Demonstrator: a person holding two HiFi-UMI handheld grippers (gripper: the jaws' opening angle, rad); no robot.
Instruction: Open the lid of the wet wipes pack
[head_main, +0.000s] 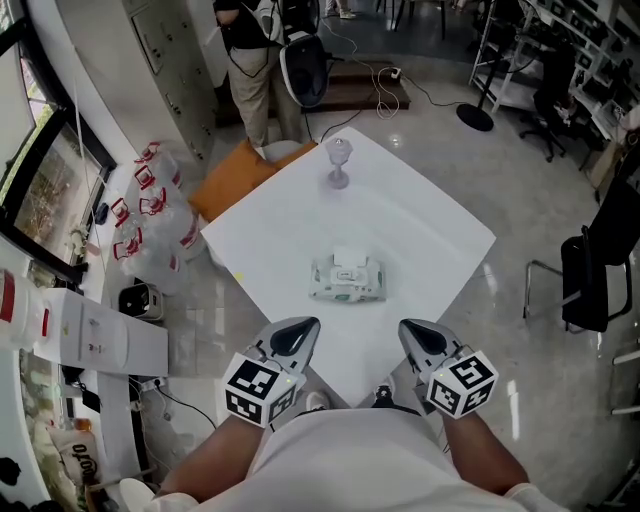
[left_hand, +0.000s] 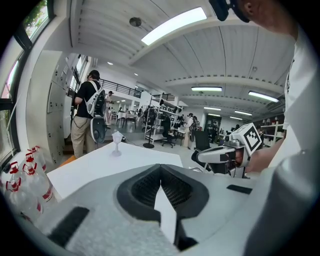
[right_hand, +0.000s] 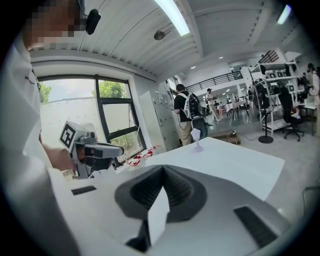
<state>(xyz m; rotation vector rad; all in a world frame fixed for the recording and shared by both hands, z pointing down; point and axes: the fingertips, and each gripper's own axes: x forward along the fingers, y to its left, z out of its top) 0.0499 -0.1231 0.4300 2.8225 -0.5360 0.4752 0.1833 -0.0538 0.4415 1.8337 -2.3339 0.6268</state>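
White counter (head_main: 420, 230) fills my head view, and the wipes pack (head_main: 347, 280) lies flat near its middle, well ahead of both tools. My left tool (head_main: 297, 335) and right tool (head_main: 420, 335) hover side by side at the near corner, close to my body, and neither touches the pack. Each tool's own view shows its jaws pressed together with nothing between them. I can't tell whether the pack's lid is raised. A clear glass (head_main: 339, 162) stands upright near the far corner, and a person (head_main: 250, 60) stands beyond it.
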